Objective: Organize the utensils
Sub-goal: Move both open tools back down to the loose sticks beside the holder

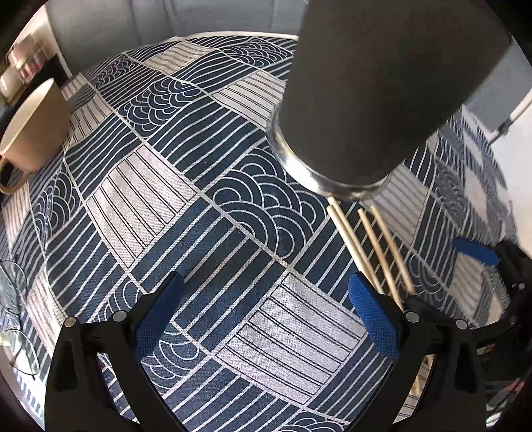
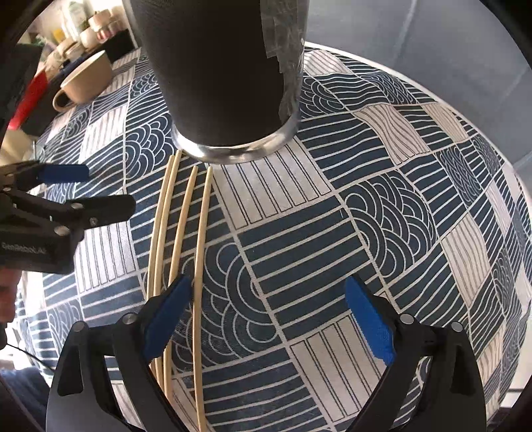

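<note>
Several pale wooden chopsticks [image 2: 181, 232] lie side by side on the blue patterned tablecloth [image 2: 332, 232], their far tips near the base of a tall black tumbler [image 2: 226, 66] with a steel bottom rim. My right gripper [image 2: 267, 299] is open and empty, low over the cloth, its left finger [image 2: 166, 315] over the chopsticks. My left gripper [image 1: 266, 299] is open and empty over bare cloth, left of the chopsticks [image 1: 375, 246] and below the tumbler [image 1: 382, 89]. The left gripper also shows at the left of the right wrist view [image 2: 83, 189].
A beige mug [image 1: 33, 126] stands at the table's far left; it also shows in the right wrist view [image 2: 86, 79]. Jars and clutter [image 2: 83, 26] sit beyond it. Eyeglasses [image 1: 13, 299] lie at the left edge. The table's round far edge [image 1: 232, 33] curves behind the tumbler.
</note>
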